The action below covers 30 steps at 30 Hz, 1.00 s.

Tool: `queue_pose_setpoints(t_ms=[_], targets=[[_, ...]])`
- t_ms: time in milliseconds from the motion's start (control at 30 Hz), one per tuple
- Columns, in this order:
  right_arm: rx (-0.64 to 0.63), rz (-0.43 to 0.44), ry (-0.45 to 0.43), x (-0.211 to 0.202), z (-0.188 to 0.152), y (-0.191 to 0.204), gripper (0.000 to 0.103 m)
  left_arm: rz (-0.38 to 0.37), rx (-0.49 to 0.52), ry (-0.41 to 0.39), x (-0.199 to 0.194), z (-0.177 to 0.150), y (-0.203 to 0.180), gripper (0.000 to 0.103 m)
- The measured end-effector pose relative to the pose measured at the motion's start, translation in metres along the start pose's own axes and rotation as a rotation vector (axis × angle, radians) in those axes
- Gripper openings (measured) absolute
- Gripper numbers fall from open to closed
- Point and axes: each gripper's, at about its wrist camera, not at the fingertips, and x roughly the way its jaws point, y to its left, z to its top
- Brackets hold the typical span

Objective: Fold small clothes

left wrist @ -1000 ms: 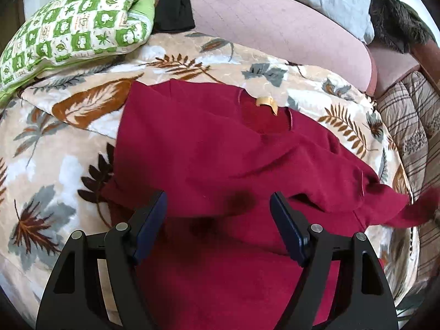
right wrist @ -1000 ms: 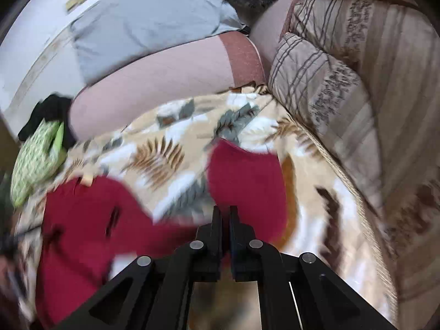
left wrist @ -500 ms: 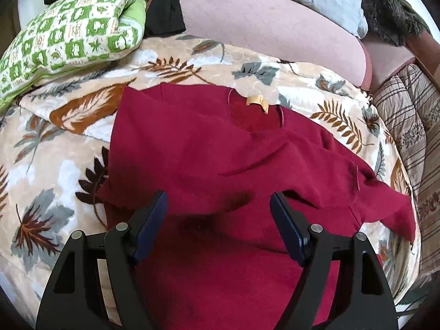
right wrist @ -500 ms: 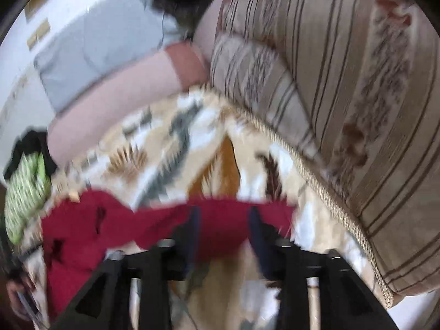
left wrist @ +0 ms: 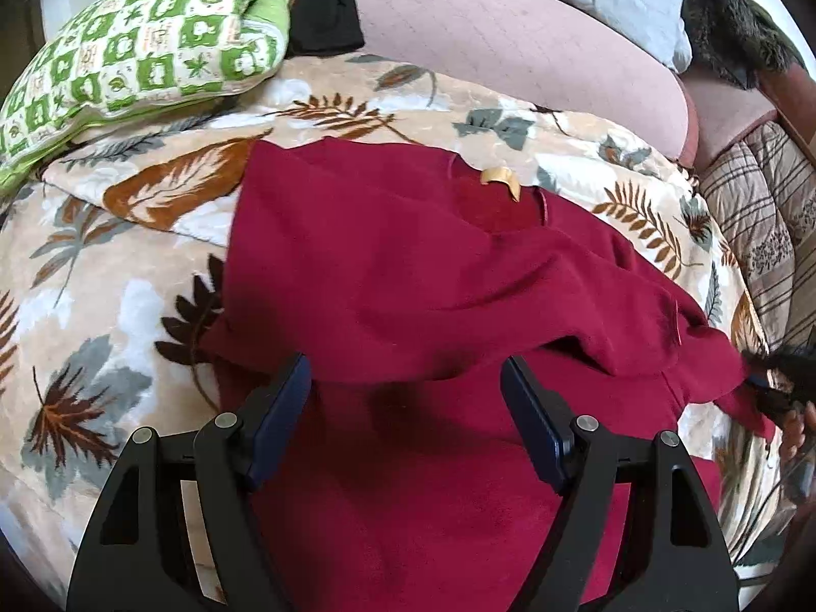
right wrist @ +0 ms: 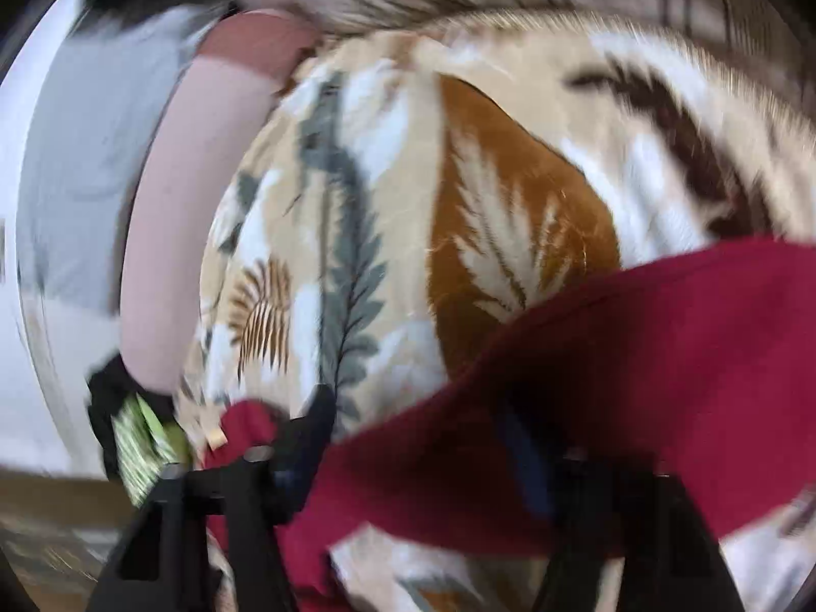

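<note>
Red shirt (left wrist: 408,275), tan neck label (left wrist: 502,179) unreadable

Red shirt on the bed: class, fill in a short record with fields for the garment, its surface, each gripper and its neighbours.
garment: red shirt, spread out, one sleeve folded across the body
label: tan tag at the neckline
surface: leaf-print blanket
left gripper: open, above the shirt
right gripper: fingers just closing, sleeve between them; grip unclear in the blur
neighbours: green checked pillow
</note>
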Motion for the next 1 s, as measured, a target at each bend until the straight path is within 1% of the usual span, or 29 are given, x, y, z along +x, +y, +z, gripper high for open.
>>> queue_pose_setpoints(t_ms=[33,67,133,233,300,333,400,433,500,533,567,600,667,700,767,833,867,900,967,1000], targets=[[-0.02,-0.015,-0.01,0.001,0.001,0.002,0.017,0.001,-0.007,-0.002,-0.001,0.0,0.004,0.078],[-0.06,-0.012,-0.037,-0.004,-0.001,0.007,0.013,0.002,-0.012,-0.002,-0.002,0.0,0.008,0.078],[-0.145,0.01,-0.088,-0.021,-0.002,0.027,0.011,0.004,-0.029,-0.008,-0.005,0.002,0.016,0.078],[-0.371,0.077,-0.18,-0.047,-0.015,0.088,0.01,-0.001,-0.07,-0.041,-0.016,0.009,0.031,0.078],[-0.557,0.129,-0.191,-0.06,-0.038,0.14,0.01,-0.01,-0.105,-0.07,-0.026,0.014,0.042,0.078],[-0.67,0.159,-0.176,-0.06,-0.055,0.172,0.01,-0.013,-0.12,-0.084,-0.031,0.017,0.046,0.078],[-0.846,0.208,-0.134,-0.054,-0.091,0.218,0.01,-0.018,-0.147,-0.115,-0.04,0.021,0.055,0.078],[-0.94,0.24,-0.094,-0.046,-0.115,0.241,0.01,-0.02,-0.159,-0.128,-0.044,0.022,0.059,0.078],[-1.072,0.289,-0.003,-0.022,-0.157,0.27,0.01,-0.021,-0.183,-0.149,-0.049,0.024,0.067,0.078],[-1.13,0.282,0.047,-0.001,-0.181,0.281,0.01,-0.021,-0.191,-0.152,-0.049,0.025,0.07,0.078],[-1.17,0.261,0.085,0.018,-0.198,0.286,0.01,-0.02,-0.201,-0.151,-0.048,0.025,0.073,0.078],[-1.215,0.228,0.147,0.045,-0.218,0.289,0.01,-0.021,-0.211,-0.142,-0.045,0.024,0.075,0.078],[-1.257,0.197,0.264,0.072,-0.24,0.28,0.01,-0.037,-0.222,-0.121,-0.04,0.022,0.079,0.078],[-1.269,0.184,0.287,0.077,-0.244,0.271,0.01,-0.042,-0.219,-0.117,-0.039,0.022,0.079,0.078],[-1.277,0.154,0.268,0.071,-0.239,0.248,0.01,-0.039,-0.199,-0.113,-0.033,0.022,0.077,0.078],[-1.221,0.106,0.235,0.06,-0.217,0.224,0.01,-0.049,-0.189,-0.109,-0.026,0.025,0.072,0.078],[-1.171,0.076,0.212,0.055,-0.2,0.212,0.011,-0.067,-0.192,-0.108,-0.021,0.028,0.068,0.078],[-1.135,0.064,0.199,0.052,-0.183,0.206,0.011,-0.085,-0.197,-0.107,-0.017,0.03,0.066,0.078],[-1.055,0.068,0.168,0.04,-0.157,0.196,0.011,-0.122,-0.206,-0.098,-0.008,0.035,0.058,0.078],[-1.01,0.081,0.138,0.034,-0.145,0.19,0.011,-0.147,-0.204,-0.084,-0.002,0.039,0.052,0.078]])
